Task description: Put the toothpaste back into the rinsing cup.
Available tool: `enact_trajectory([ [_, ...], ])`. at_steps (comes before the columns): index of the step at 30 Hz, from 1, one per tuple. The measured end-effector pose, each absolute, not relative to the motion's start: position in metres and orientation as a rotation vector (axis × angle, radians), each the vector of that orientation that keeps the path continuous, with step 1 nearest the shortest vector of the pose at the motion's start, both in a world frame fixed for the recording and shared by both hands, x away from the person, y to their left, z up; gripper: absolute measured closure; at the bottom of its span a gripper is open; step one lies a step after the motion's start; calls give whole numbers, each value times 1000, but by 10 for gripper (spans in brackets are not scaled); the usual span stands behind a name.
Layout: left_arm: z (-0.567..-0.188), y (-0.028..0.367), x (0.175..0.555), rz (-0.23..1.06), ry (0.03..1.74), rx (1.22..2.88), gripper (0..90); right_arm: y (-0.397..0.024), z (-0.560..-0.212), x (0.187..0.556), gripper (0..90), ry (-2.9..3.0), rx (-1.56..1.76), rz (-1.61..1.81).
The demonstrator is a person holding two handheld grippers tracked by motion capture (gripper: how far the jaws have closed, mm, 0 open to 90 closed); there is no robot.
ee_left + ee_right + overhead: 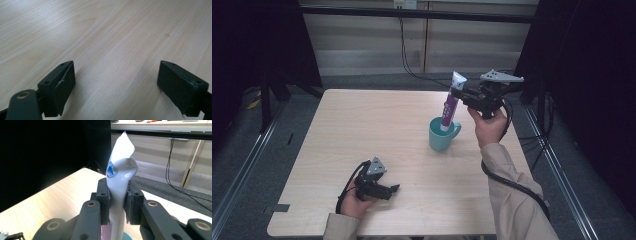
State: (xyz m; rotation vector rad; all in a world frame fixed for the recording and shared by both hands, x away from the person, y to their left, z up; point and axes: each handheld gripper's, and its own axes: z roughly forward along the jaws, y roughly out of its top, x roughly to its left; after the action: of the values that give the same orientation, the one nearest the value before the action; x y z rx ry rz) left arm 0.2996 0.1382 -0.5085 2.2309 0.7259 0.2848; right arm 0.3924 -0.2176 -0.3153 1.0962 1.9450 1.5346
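A white and purple toothpaste tube (450, 102) stands upright with its cap end inside a teal mug (442, 135) right of the table's middle. My right gripper (457, 93) is shut on the tube's upper part, above the mug. In the right gripper view the two pads squeeze the white tube (119, 182), whose crimped end sticks up past them, and the mug's rim (128, 236) peeks out below. My left gripper (395, 188) rests low near the table's front edge, held in a hand. Its jaws stand wide apart over bare wood, as the left gripper view (116, 82) shows.
The light wooden table (362, 130) has dark floor and metal rails on both sides. Cables hang from a shelf behind the table's far edge. A cable trails from each gripper along the forearms.
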Motion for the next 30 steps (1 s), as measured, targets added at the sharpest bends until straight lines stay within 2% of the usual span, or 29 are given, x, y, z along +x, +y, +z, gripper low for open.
enact_trajectory([
  [30, -508, 139, 300, 280, 720, 2241, 147, -207, -366, 398, 758, 1962, 1142, 1470],
])
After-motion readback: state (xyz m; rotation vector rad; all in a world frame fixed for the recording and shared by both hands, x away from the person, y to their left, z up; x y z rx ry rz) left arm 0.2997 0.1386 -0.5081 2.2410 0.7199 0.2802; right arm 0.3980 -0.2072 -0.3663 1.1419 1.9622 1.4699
